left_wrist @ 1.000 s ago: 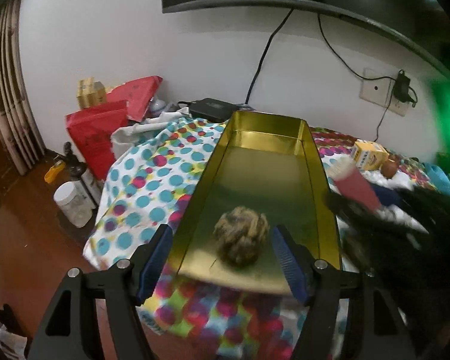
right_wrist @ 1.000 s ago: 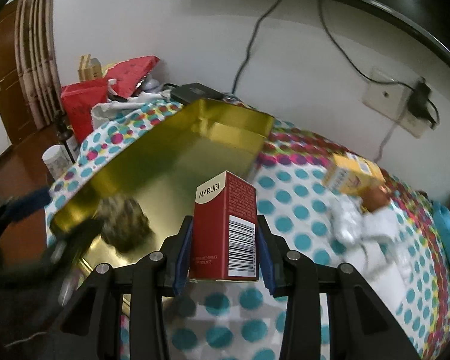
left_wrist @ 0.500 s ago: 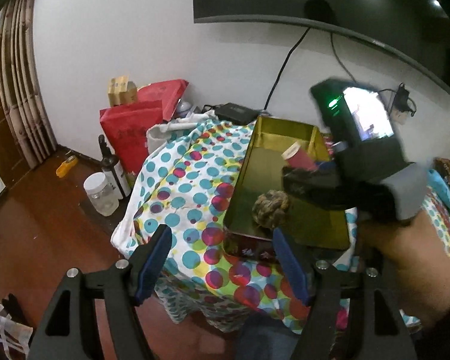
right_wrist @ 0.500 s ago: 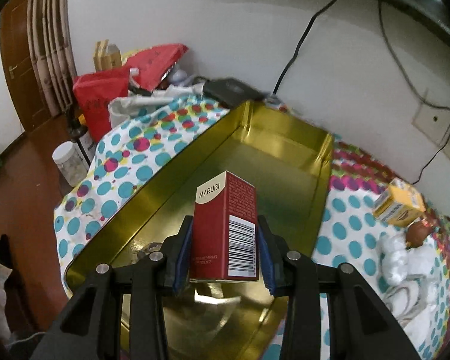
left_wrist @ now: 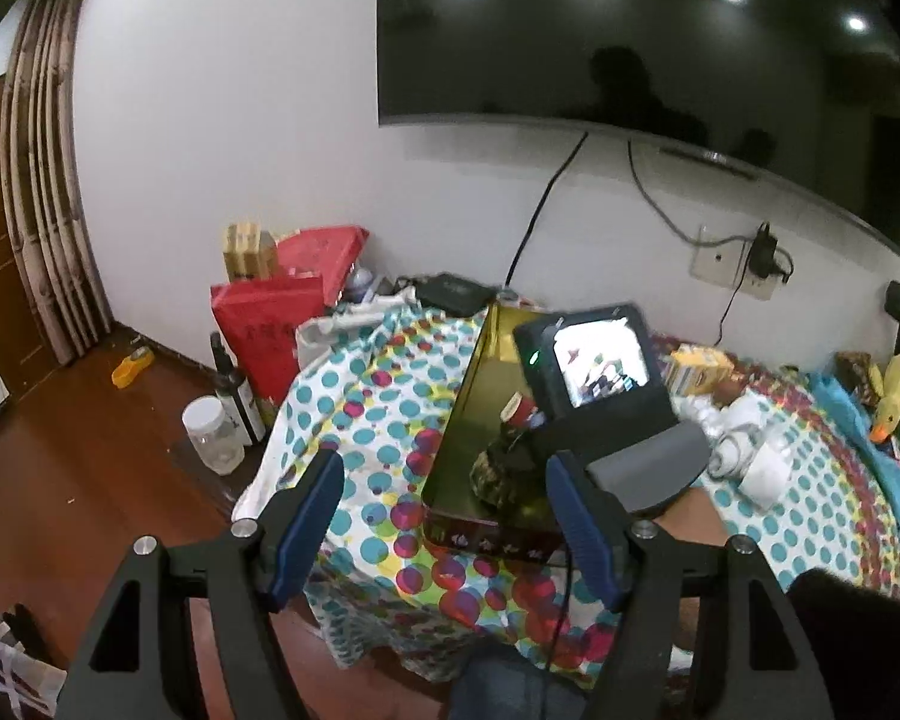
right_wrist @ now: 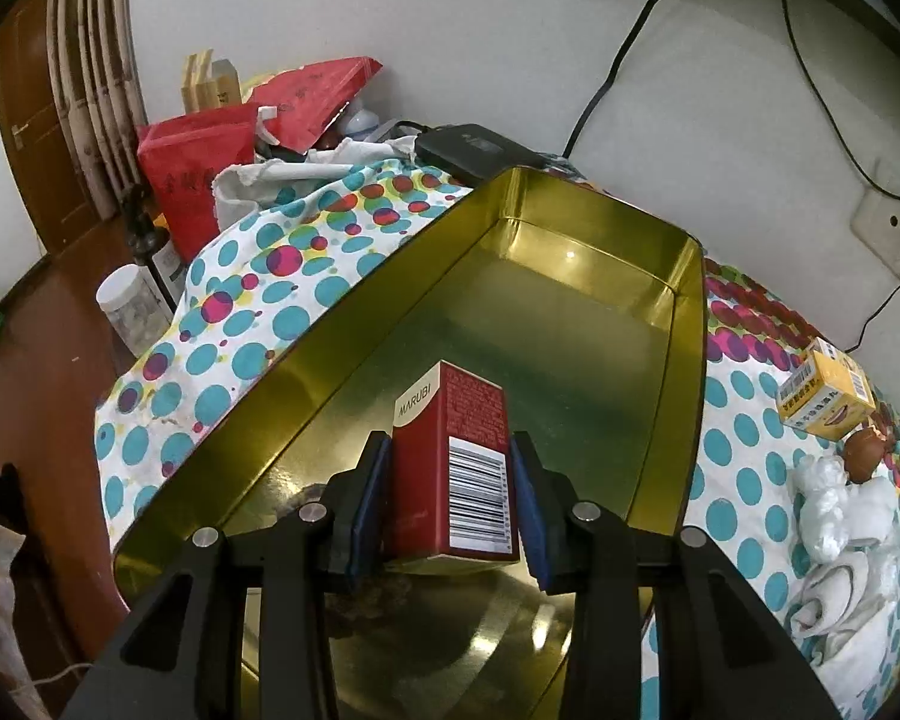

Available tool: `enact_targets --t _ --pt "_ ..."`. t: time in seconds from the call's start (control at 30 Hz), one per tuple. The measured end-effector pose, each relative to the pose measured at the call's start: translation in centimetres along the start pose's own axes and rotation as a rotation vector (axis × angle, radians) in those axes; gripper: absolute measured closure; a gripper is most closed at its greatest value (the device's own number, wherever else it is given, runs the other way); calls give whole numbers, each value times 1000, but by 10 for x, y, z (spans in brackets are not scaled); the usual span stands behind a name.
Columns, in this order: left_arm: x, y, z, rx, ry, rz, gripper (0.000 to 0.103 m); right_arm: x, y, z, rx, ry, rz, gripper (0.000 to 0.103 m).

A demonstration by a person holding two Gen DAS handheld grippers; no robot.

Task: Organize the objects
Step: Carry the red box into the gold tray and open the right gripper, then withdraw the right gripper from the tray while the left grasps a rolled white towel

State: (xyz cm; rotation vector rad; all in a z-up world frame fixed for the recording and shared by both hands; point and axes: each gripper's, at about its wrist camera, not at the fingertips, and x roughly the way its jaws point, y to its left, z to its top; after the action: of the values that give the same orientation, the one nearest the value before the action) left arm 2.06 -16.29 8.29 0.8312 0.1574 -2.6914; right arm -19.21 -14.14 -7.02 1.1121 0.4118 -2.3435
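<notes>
A gold tin tray [right_wrist: 684, 312] lies on the polka-dot table; it also shows in the left wrist view [left_wrist: 450, 444]. My right gripper [right_wrist: 450, 504] is shut on a red MARUBI box [right_wrist: 450, 468] and holds it upright, low inside the tray. From the left wrist view the box [left_wrist: 519, 411] is partly hidden behind the right gripper's body. A brown knotted ball [left_wrist: 501, 471] lies at the tray's near end. My left gripper [left_wrist: 444, 516] is open and empty, back from the table's near edge.
A yellow box [right_wrist: 825, 390], a brown egg-like thing [right_wrist: 864, 453] and white crumpled plastic [right_wrist: 834, 516] lie right of the tray. Red bags [left_wrist: 270, 324], a bottle [left_wrist: 234, 390] and a jar [left_wrist: 213, 435] stand left of the table. A yellow duck toy [left_wrist: 894, 396] sits far right.
My left gripper has pulled back and up from the tray, leaving the ball in it. My right gripper has carried the red box over the tray and lowered it inside.
</notes>
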Motion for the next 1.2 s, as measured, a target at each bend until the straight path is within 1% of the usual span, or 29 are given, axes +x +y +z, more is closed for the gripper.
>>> enact_targets --t 0.1,0.27,0.4,0.43,0.47,0.53,0.57,0.6,0.7,0.83,1.03,1.2 --pt "-3 1 2 -7 -7 -11 31 0 2 1 0 1 -4 66" --pt "1 -4 -1 6 10 -16 31 -1 4 1 2 -1 -5 66" --pt "1 -6 -1 7 7 -17 31 -2 5 2 3 -5 -6 62" --pt "1 -6 -2 7 9 -18 31 -3 5 2 5 -7 -7 50" --pt "1 -6 -2 5 12 -18 31 -4 6 2 4 -12 -8 29" --pt "3 -6 -2 7 16 -18 31 -10 7 2 -7 -48 -31 16" --pt "3 -6 -3 8 17 -19 31 -15 8 2 -13 -79 -59 12" --pt "4 -7 -3 9 18 -19 31 -18 7 2 -15 -91 -71 10" --pt "3 -9 -4 15 19 -19 31 -23 4 3 -4 -105 -52 10" --pt "4 -12 -5 19 20 -19 31 -27 1 1 6 -111 -53 9" --pt "5 -15 -6 27 20 -20 31 -29 -5 -10 27 -106 -47 7" --pt "9 -23 -11 40 29 -29 31 -39 -20 -22 70 -120 -31 6"
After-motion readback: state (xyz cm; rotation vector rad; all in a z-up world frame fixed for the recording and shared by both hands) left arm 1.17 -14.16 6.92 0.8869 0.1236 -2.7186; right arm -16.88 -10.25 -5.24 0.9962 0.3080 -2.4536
